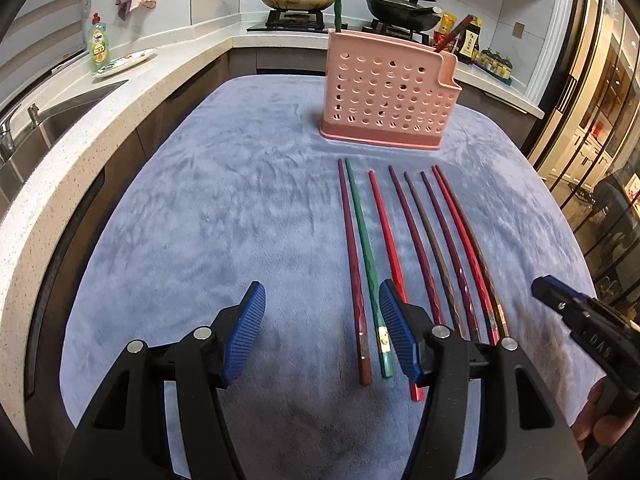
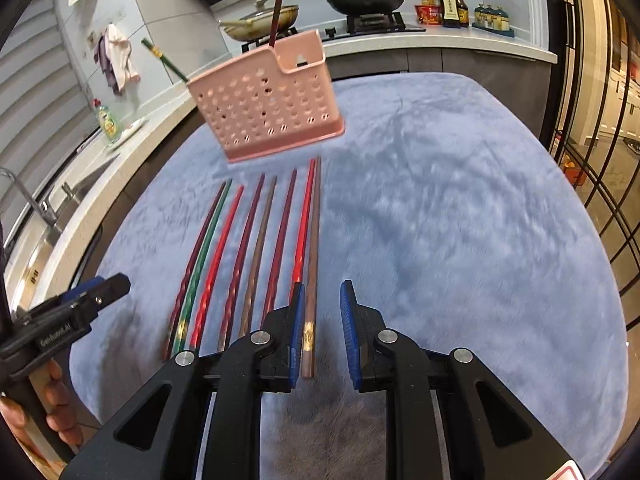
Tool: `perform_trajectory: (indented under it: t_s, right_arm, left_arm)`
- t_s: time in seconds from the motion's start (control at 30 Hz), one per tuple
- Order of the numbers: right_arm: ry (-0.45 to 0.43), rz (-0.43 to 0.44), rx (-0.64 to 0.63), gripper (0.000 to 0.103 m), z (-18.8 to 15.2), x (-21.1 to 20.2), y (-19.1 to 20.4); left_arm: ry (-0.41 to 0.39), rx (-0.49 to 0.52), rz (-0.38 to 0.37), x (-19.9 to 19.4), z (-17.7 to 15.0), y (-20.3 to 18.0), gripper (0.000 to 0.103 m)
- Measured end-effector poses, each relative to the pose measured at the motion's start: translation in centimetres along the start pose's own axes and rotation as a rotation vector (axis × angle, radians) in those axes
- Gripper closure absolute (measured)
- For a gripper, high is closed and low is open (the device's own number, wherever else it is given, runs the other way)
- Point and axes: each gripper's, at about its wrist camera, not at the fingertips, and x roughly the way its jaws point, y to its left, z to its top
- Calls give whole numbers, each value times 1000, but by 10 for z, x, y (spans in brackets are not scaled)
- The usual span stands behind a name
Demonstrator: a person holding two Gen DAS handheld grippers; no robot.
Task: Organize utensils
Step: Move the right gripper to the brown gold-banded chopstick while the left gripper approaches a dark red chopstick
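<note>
Glossy lacquered chopsticks [image 1: 416,240] on matt plush cloth [image 1: 224,208] — perforated plastic holder [image 1: 388,96]; ribbed claw pads [image 1: 244,332].

Bright, even indoor light (fisheye-bent edges), the right wrist view perhaps slightly motion-blurred.

Eight chopsticks [image 1: 404,248] flat on cloth, fanned side by side at frame centre: maroon, green, red, purple, brown. Pink perforated holder [image 1: 386,94] upright above them, holding green and dark-red sticks.
</note>
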Motion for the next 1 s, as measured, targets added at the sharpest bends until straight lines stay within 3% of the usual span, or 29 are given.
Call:
perform_trajectory:
  t_s: [0.6, 1.0]
  right_arm:
    - [67, -24, -13, 86, -29, 21, 5]
    - [72, -42, -7, 89, -31, 23, 3]
  left_arm:
    - [49, 8, -8, 7, -25, 0, 47]
    - [73, 16, -19, 14, -31, -4, 47]
